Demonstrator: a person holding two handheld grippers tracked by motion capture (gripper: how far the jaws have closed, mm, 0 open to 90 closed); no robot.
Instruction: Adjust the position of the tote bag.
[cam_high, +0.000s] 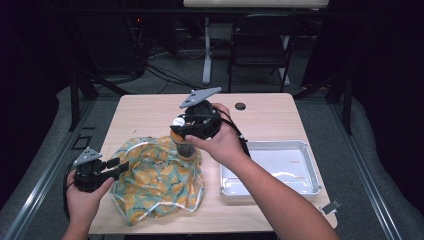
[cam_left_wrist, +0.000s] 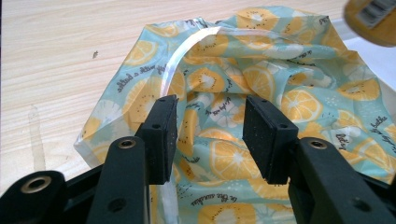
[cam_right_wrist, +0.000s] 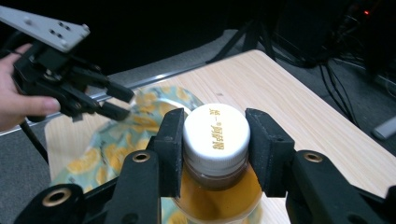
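bottle (cam_right_wrist: 215, 154): amber drink with a white cap, lifted above the bag, near the middle of the counter (cam_high: 150, 112)
right tool (cam_right_wrist: 215, 149): jaws closed on the bottle at its cap and neck, pads pressing both sides
bag (cam_high: 157, 180): crumpled, lemon-print, lying at 7 o'clock on the counter, mouth open
left tool (cam_left_wrist: 210, 135): jaws apart, astride a fold at the bag's edge at 9 o'clock, pads not pressing it
tray (cam_high: 310, 167): metal, at 4 o'clock, just beside the bag

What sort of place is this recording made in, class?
Probably a lab or workshop: a light wooden table stands on grey floor, with black metal stands, loose floor cables and a black folding chair behind.
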